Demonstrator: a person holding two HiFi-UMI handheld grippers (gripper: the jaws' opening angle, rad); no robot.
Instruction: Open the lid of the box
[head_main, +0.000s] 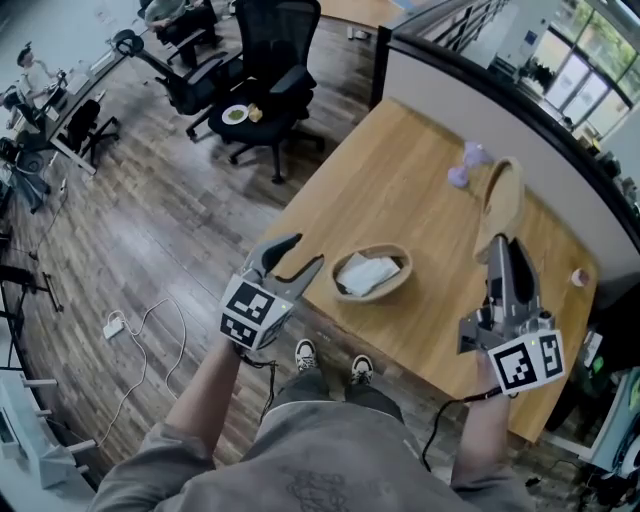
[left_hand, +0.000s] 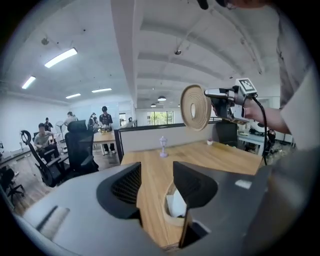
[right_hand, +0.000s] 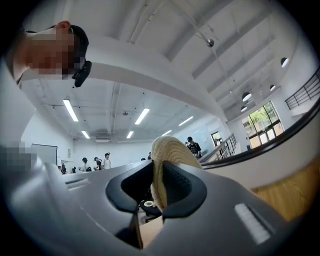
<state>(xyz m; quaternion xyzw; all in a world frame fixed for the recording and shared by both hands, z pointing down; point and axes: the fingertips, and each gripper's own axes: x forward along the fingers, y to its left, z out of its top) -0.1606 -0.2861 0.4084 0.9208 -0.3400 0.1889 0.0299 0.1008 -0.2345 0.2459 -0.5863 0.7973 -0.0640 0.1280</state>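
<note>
We pinch lid (head_main: 501, 203) in right gripper (head_main: 499, 250), lifted clear so box (head_main: 398, 284) stands open | left gripper (head_main: 291, 262) gaping, empty, near box, likely to steady it.

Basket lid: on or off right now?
Off. The right tongs hold the lid in the air; the basket sits open with a cloth inside.

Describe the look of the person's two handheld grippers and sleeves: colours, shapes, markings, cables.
The left gripper and right gripper have grey bodies and two black jaws with ribbed pads. Each carries a white cube with black square markers. A black cable trails from the right one. The person wears grey sleeves.
</note>
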